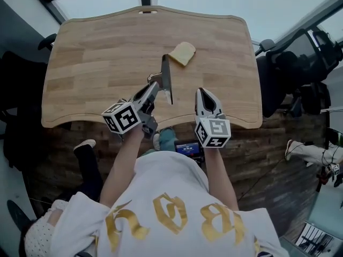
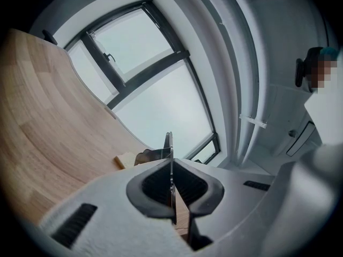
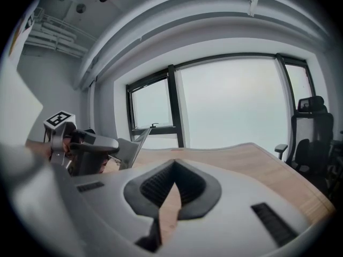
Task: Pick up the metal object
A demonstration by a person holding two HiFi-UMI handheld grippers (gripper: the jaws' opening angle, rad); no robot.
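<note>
Metal blade (image 2: 169, 143) edge-on btwn L gripper (image 2: 172, 167) jaws, tight grip.

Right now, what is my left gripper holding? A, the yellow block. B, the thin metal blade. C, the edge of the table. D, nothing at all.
B: the left gripper view shows the left gripper with its jaws clamped on the thin metal blade, which stands edge-on between them, while the yellow block lies on the wooden table, outside the jaws.
</note>
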